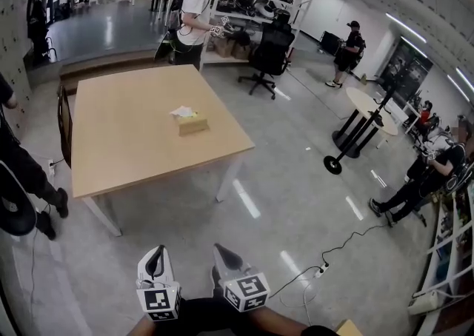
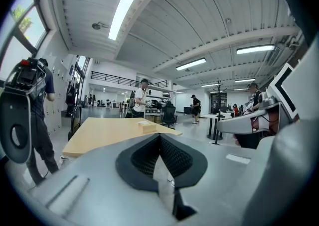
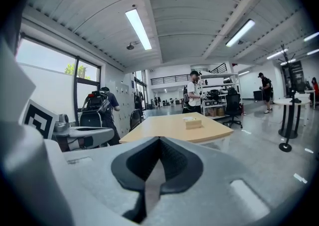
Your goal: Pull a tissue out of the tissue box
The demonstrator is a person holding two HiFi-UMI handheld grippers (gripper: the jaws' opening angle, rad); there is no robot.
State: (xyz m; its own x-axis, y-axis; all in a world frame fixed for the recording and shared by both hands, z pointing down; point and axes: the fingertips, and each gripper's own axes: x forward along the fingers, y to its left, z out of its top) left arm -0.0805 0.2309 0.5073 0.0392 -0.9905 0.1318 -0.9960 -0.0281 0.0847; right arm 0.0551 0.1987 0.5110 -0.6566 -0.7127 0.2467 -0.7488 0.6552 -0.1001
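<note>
A tan tissue box (image 1: 191, 123) with a white tissue sticking out of its top sits near the middle of the light wooden table (image 1: 126, 142). Both grippers are low in the head view, well short of the table's near edge. My left gripper (image 1: 156, 253) and right gripper (image 1: 224, 252) are side by side, both shut with nothing between the pads. From the left gripper view, the box (image 2: 147, 127) lies far ahead beyond the closed jaws of the left gripper (image 2: 160, 143). In the right gripper view the box (image 3: 192, 122) is equally distant past the right gripper (image 3: 159, 146).
A person (image 1: 195, 10) stands at the table's far side by a black office chair (image 1: 268, 49). Another person (image 1: 21, 168) stands at the left, near a chair (image 1: 64, 123) at the table's end. A round standing table (image 1: 361, 126) is right. A cable and power strip (image 1: 322, 270) lie on the floor.
</note>
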